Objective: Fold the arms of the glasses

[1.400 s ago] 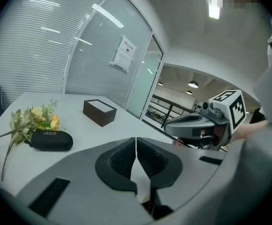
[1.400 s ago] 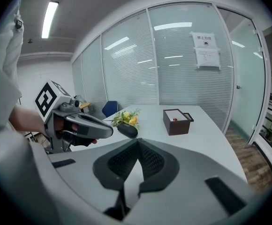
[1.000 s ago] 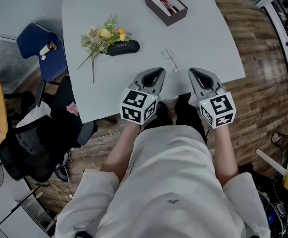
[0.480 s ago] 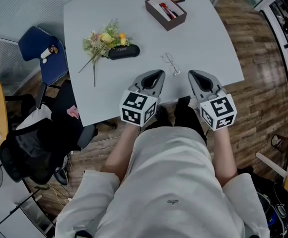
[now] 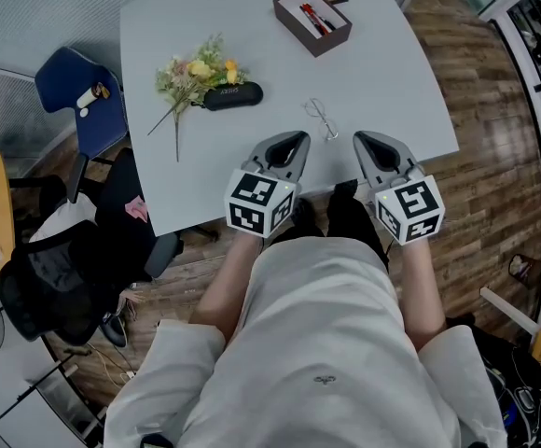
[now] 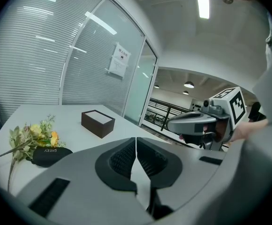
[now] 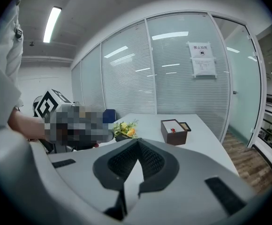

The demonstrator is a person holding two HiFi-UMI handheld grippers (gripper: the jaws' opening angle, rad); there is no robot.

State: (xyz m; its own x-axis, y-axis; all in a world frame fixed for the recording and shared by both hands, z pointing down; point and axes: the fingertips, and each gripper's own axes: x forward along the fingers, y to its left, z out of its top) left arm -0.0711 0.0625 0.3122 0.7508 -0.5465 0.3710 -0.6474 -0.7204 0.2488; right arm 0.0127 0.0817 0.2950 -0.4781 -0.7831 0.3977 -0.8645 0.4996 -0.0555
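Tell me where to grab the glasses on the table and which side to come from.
Probably grip the glasses by the thin arm that trails toward the near table edge, coming from that edge with the right gripper, which sits nearby. The wire frame lies flat on the table, so a low approach along the surface suits it. The jaws are shut and must open first.

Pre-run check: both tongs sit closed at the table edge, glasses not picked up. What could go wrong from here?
1. The glasses look thin and pale against the white table, so it may be easy to misjudge the grasp and pinch a lens instead of an arm.
2. The left tongs and right tongs are both shut and empty. Coming in unopened could shove the glasses across the table.
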